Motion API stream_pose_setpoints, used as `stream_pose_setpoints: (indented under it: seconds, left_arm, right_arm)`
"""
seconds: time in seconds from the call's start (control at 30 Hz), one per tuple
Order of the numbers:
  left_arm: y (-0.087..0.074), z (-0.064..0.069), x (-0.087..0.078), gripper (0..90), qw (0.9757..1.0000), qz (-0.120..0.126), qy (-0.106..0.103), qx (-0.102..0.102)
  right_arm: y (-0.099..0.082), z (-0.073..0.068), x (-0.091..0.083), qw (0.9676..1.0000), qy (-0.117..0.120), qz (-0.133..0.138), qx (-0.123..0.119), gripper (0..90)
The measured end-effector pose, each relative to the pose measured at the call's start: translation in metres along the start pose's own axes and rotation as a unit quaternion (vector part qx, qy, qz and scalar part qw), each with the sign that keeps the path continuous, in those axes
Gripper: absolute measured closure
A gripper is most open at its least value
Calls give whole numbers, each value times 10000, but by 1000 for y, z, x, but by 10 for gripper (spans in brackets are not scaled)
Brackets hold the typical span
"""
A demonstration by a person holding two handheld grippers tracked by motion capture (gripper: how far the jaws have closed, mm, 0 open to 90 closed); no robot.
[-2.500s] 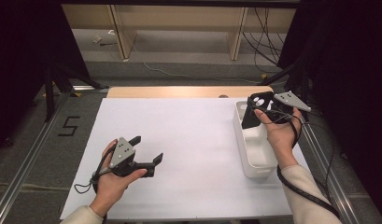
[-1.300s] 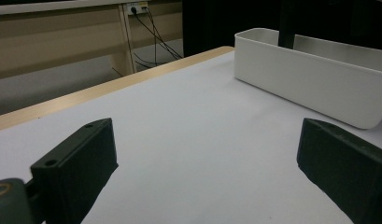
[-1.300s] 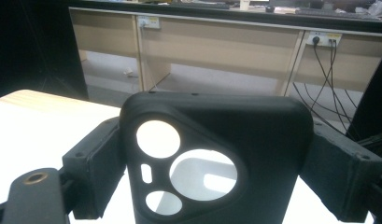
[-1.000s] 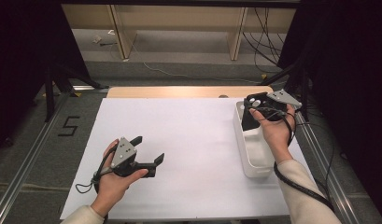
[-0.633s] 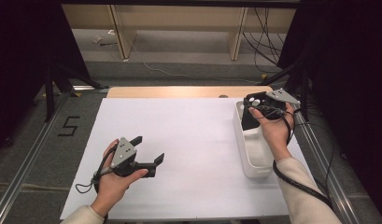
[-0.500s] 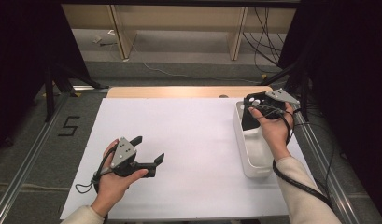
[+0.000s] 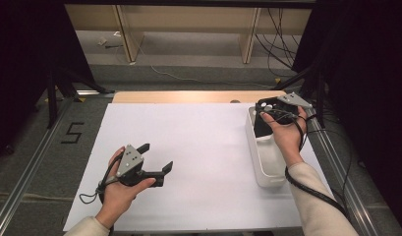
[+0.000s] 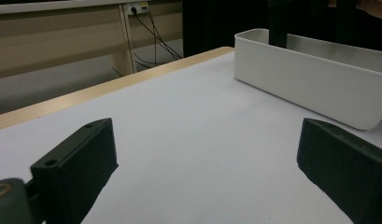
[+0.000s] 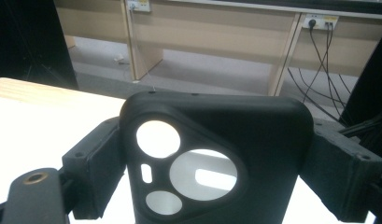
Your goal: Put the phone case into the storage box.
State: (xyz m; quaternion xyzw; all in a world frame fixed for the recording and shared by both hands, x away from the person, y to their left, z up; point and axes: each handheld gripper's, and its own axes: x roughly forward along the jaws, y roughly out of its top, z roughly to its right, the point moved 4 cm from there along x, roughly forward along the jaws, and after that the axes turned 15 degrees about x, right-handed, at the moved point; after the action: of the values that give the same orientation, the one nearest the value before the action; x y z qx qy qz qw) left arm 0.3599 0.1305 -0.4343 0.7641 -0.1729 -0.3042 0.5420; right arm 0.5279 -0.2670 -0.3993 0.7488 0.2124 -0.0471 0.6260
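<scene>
There is one container on the table (image 7: 198, 147): a long white bin (image 7: 267, 164) that stands near the right edge of the white table surface. In the high view the near part of the bin looks bare inside. At its far end there is a black phone case (image 7: 261, 125), which stands upright over the bin's far part; whether its lower edge touches the bottom of the bin I cannot tell.

The right gripper (image 7: 267, 115) pinches this phone case. In the right gripper view the phone case (image 9: 216, 158) sits between the two black jaws, and each jaw presses on one side edge of it. The case has four cut-out holes in a rounded triangle: two round ones, one large with a slot, and one small narrow one. White surface shows through the holes.

The left gripper (image 7: 157, 160) is in the left hand (image 7: 121, 189), low over the near left part of the table, well apart from the bin. Its jaws are spread wide with nothing between them. In the left gripper view the bin (image 8: 310, 88) is seen from the side, beyond the spread jaws.

Counted: one bin, one phone case, two grippers.
</scene>
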Motion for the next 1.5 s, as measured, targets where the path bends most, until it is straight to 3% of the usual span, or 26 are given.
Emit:
stream_pose_setpoints:
  seconds: [1.5]
  left_arm:
    - [-1,0,1,43,10000,-6,-21,-13]
  right_arm:
    - [-4,4,21,9994,-153,-289,66,148]
